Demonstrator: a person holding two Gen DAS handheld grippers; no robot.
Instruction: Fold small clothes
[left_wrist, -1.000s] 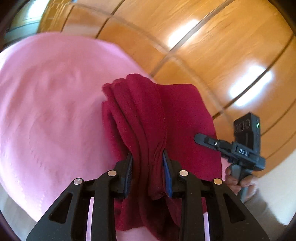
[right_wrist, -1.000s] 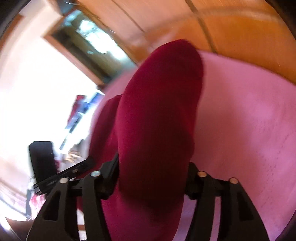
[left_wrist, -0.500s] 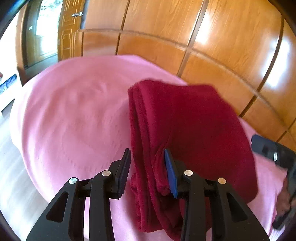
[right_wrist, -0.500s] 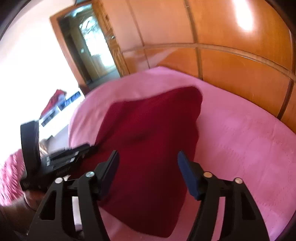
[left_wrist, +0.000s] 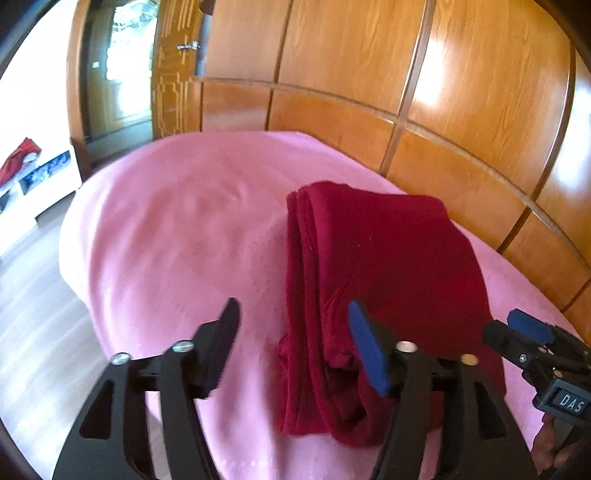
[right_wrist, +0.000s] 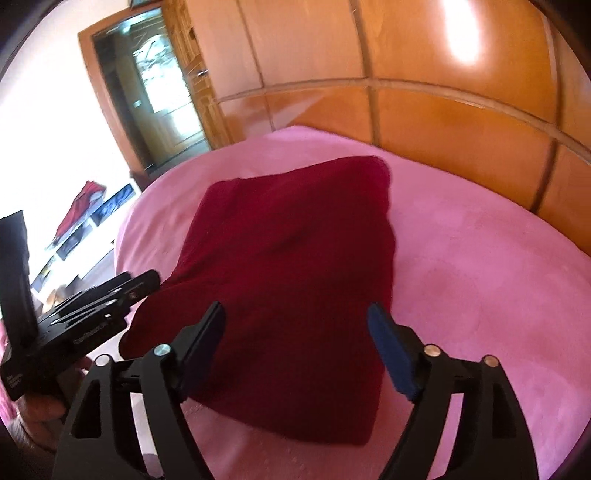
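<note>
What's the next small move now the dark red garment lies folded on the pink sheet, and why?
Probably back both grippers off. The folded dark red fleece garment lies compact on the pink bed sheet. The left gripper and right gripper have just been opening, and neither presses on the cloth, so nothing is left to hold.

home bedroom | pink bed sheet (left_wrist: 177, 236) | wood wardrobe (left_wrist: 461, 92) | door (right_wrist: 162, 96)
</note>
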